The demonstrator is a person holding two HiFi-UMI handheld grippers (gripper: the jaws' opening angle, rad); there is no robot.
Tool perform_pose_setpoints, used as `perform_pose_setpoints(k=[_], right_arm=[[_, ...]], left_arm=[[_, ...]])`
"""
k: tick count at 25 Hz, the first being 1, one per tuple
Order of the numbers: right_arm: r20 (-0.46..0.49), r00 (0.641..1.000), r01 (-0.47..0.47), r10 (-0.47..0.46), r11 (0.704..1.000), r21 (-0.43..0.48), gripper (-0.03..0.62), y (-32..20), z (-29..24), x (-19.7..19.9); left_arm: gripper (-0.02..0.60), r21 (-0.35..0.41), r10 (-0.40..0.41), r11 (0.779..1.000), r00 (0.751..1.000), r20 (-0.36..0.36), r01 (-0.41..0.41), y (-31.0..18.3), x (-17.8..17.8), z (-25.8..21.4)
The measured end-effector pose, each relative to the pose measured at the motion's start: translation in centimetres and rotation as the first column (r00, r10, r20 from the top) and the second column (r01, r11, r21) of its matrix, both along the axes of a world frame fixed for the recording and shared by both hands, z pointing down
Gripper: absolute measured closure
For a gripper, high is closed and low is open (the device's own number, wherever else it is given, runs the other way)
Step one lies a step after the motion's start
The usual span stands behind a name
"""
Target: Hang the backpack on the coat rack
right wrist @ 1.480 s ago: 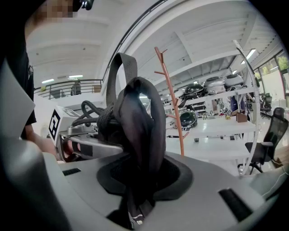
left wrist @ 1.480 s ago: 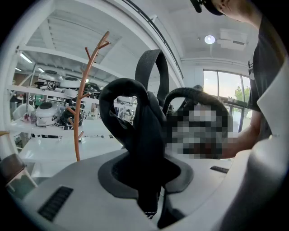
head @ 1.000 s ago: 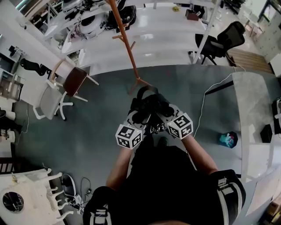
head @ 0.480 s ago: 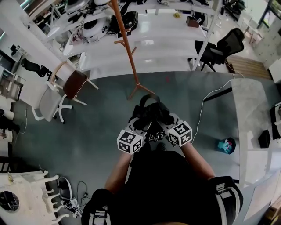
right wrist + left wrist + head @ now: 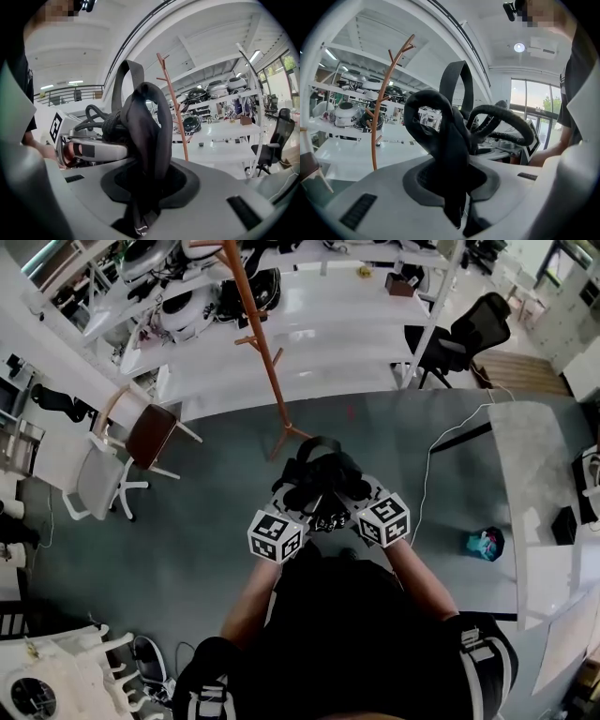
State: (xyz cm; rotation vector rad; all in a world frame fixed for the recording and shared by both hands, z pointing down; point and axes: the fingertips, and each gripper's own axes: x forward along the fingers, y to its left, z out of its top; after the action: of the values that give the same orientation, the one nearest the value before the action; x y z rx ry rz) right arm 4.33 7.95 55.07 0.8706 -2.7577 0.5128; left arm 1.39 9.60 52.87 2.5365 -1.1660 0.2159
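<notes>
- backpack (image 5: 319, 472), black fabric, bunched up between both grippers, held out in front of the person over the grey floor (image 5: 187, 512)
- left gripper (image 5: 296, 498) – jaws clamped on a black strap fold (image 5: 449, 140) of the backpack
- right gripper (image 5: 349, 495) – jaws pinched on another fold of the backpack, dark webbing loop (image 5: 129, 79) standing above it
- tall orange-brown wooden coat rack (image 5: 262, 348) upright ahead, near but apart from the backpack
</notes>
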Motion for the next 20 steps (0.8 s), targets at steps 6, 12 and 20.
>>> perform_pose_setpoints(k=[6,12,20], right_arm=[[0.001,1.0,-0.027,0.027,1.0,0.002,0.479,-3.2,-0.3,-2.3],[-0.004,0.999,-0.043,0.043,0.999,0.004,0.479,-6.0,-0.3,-5.1],[0.015,0.996,-0.083,0.083,0.997,-0.008,0.48,-8.8,0.2,-8.3]], left_arm=[[0.488,0.002,0.024,1.0,1.0,-0.006,-0.024,-3.3,-2.4,-0.3],[0.488,0.008,0.046,0.999,0.999,-0.005,-0.046,-6.1,-5.1,-0.3],[0.488,0.008,0.095,0.995,0.995,0.002,-0.095,-9.0,-8.4,0.2]])
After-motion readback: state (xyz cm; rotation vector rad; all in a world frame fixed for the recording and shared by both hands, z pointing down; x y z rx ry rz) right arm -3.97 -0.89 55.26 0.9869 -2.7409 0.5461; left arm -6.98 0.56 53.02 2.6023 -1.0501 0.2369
